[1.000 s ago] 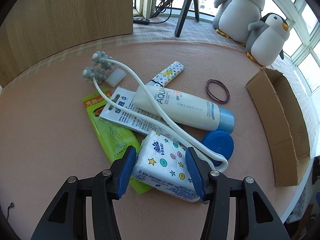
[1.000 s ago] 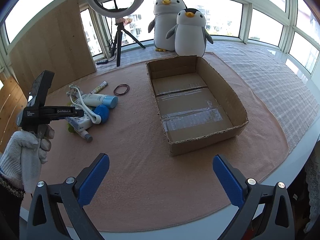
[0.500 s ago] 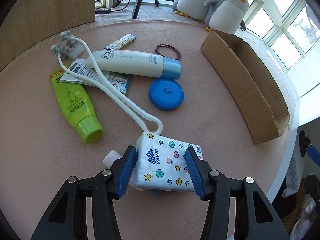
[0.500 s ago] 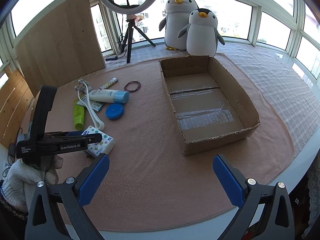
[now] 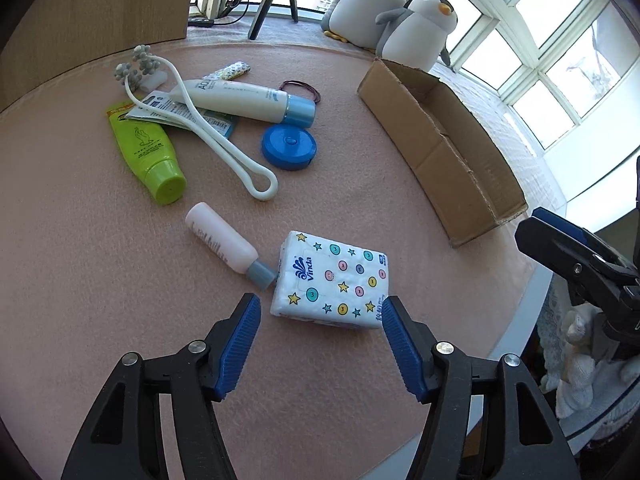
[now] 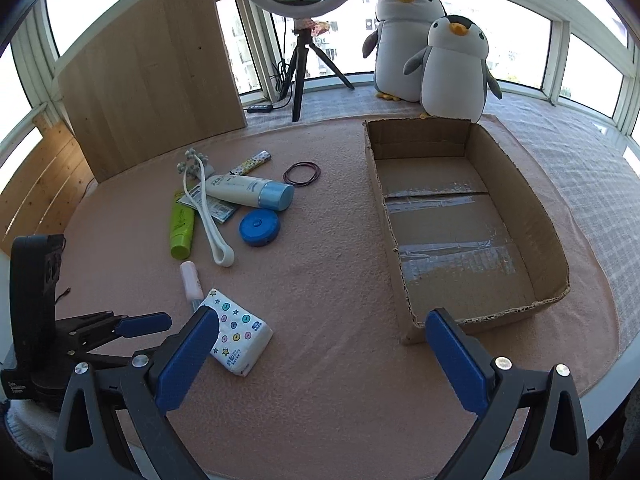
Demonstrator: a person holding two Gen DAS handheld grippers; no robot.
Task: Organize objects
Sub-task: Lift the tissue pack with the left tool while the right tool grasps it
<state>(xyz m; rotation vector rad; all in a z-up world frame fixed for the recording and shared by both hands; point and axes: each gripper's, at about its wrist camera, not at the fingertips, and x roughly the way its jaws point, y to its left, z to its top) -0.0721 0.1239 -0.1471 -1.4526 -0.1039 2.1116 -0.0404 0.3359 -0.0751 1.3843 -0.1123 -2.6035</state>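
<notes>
The star-patterned tissue pack [image 5: 332,284] [image 6: 238,334] lies flat on the pink mat [image 5: 100,280]. My left gripper [image 5: 320,312] is open, its blue pads just short of the pack's near corners and not touching it. A small pink bottle [image 5: 222,240] [image 6: 190,280] rests with its cap against the pack. My right gripper [image 6: 323,316] stands wide open above the mat, holding nothing. The empty cardboard box [image 6: 516,184] [image 5: 440,148] sits to the right.
Further back lie a green tube [image 5: 146,148], a white tube [image 5: 244,98], a blue round case [image 5: 289,146], a white looped massager [image 5: 224,148] and hair ties [image 5: 302,88]. Two plush penguins [image 6: 436,52], a tripod [image 6: 300,60] and a wooden board [image 6: 152,72] stand behind.
My left gripper carried the tissue pack out of the pile toward the near table edge, then opened and let it go. The pink bottle is now uncovered. The right gripper shifted a little.
</notes>
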